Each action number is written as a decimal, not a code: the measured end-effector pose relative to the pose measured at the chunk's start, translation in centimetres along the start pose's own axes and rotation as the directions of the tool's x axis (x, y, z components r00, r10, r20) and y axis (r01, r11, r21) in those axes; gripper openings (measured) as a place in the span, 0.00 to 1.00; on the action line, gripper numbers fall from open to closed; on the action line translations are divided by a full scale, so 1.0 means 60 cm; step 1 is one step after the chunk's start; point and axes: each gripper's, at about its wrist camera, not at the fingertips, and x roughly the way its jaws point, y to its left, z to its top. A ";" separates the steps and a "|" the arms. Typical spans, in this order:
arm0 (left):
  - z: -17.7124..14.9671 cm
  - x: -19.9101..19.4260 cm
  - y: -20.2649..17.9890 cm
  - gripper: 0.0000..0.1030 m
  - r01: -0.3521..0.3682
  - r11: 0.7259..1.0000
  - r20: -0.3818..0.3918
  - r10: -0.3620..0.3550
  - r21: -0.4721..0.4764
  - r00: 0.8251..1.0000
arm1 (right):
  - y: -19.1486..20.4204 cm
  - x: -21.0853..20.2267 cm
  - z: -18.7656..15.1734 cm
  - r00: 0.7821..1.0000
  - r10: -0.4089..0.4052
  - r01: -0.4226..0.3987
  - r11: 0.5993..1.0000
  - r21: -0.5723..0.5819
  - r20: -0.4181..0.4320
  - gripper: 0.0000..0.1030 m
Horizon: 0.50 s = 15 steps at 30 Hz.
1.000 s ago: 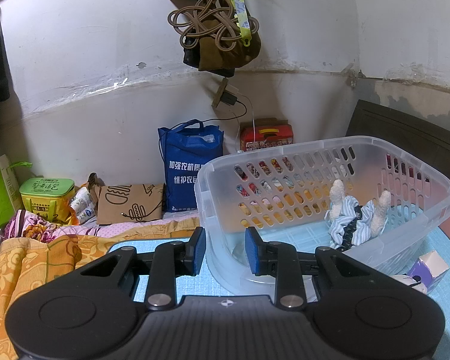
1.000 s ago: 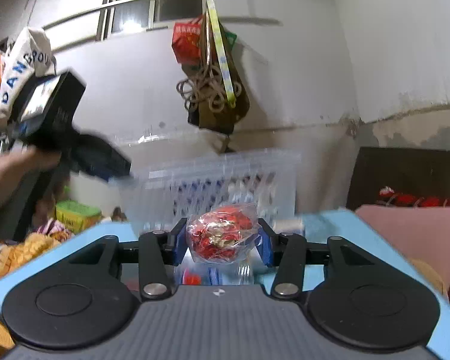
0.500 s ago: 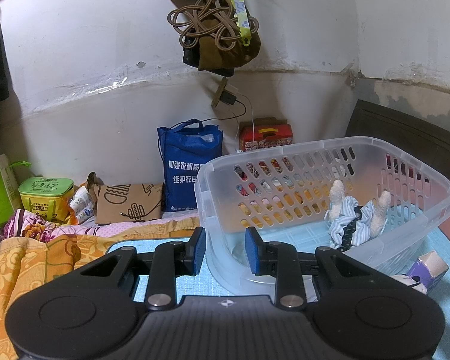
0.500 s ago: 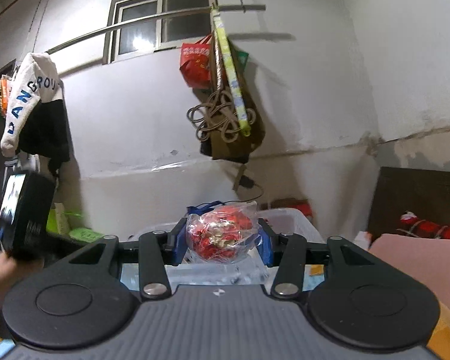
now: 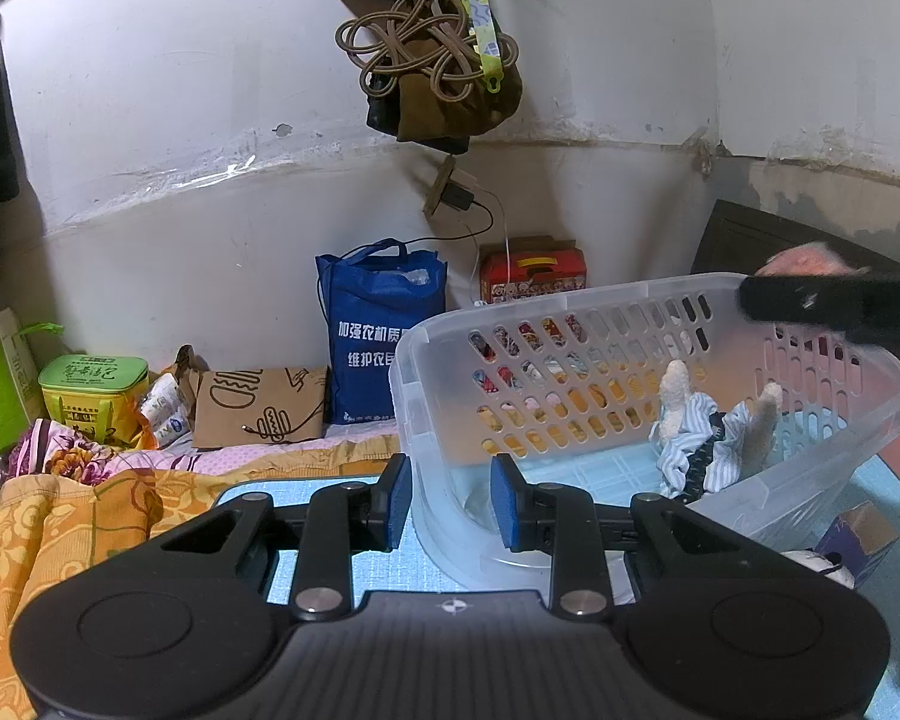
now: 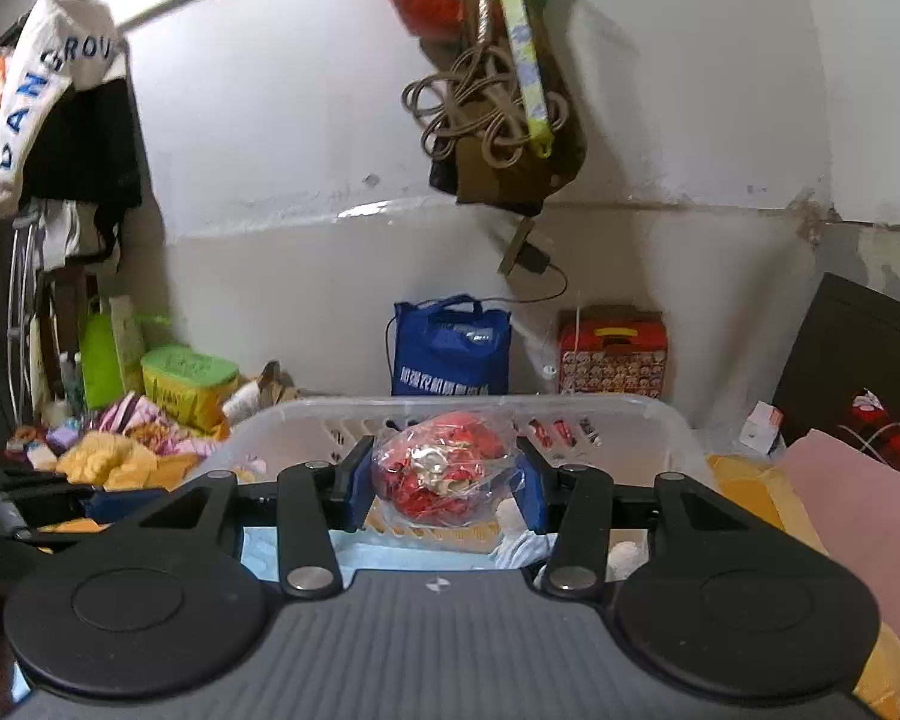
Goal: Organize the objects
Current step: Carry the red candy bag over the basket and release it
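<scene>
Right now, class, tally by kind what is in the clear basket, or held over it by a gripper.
Striped cloth doll in the basket: 1
Clear bag of red items, held in the right gripper: 1
Total: 2

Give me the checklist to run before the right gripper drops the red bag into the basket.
1. Bag held: ok, red bag sits between the right gripper's fingers.
2. Over the basket: ok in the right view; height above it, cannot tell.
3. Landing spot: ok, bare floor left of the striped cloth.
4. Left gripper out of the way: ok, open, at the basket's near corner.
5. Basket steady: cannot tell.
</scene>
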 end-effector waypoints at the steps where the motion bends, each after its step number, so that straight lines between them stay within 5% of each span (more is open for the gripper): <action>1: 0.000 0.000 0.000 0.32 0.000 1.000 0.000 0.000 0.000 1.000 | 0.001 0.004 0.001 1.000 0.009 -0.009 1.000 -0.010 -0.017 0.62; 3: 0.000 0.000 0.000 0.32 0.000 1.000 0.002 0.000 0.000 1.000 | 0.006 0.009 -0.002 0.999 -0.020 0.019 0.999 -0.035 -0.026 0.97; 6: 0.000 0.001 0.003 0.32 0.003 1.000 0.002 -0.003 0.000 1.000 | -0.004 -0.017 -0.012 0.994 -0.077 0.079 0.997 -0.027 0.075 1.00; 15: 0.000 0.002 0.003 0.32 0.003 1.000 0.002 -0.003 0.000 1.000 | -0.059 -0.100 -0.063 0.990 -0.080 0.073 0.995 0.063 0.119 1.00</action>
